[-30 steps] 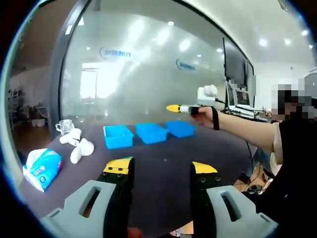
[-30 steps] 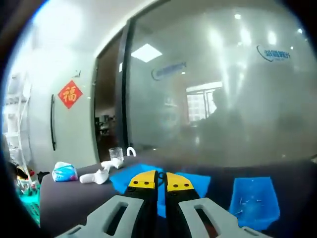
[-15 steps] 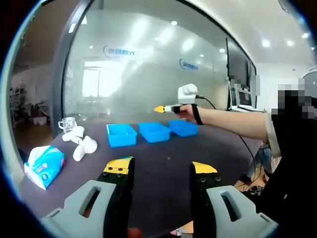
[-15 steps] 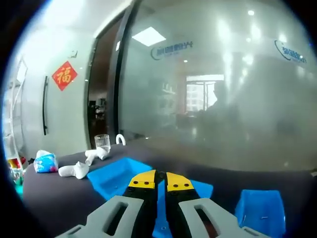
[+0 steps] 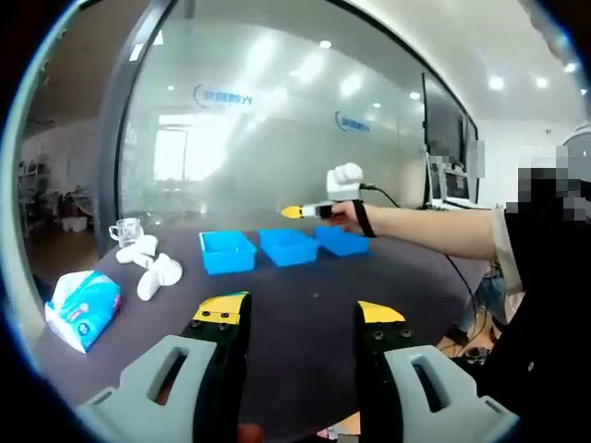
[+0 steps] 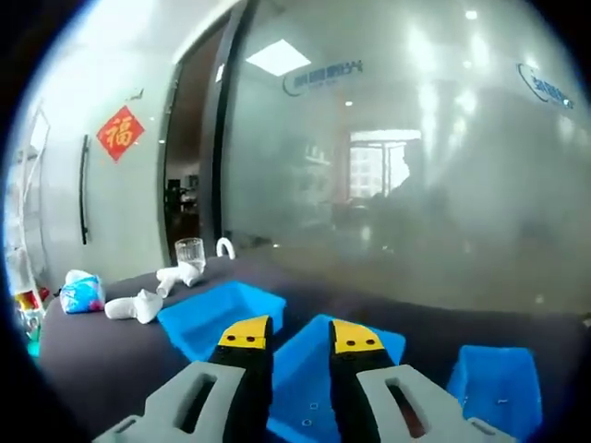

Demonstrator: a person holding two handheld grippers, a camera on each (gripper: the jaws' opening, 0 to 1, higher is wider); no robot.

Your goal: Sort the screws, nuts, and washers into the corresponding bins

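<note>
1. Left gripper view: the left gripper (image 5: 300, 318) has stayed put, its fingers spread wide and empty above the dark tabletop (image 5: 305, 277). Farther off, the right gripper (image 5: 305, 211) has slid leftward over the three blue bins (image 5: 287, 246).

2. Right gripper view: the right gripper (image 6: 292, 334) had its fingers pressed together half a second ago; now they stand apart, poised over the middle bin (image 6: 305, 392), where small fasteners (image 6: 312, 406) lie. That looks like a release: one part probably just dropped in, though none shows in flight. The right bin (image 6: 499, 392) also holds a few.
</note>
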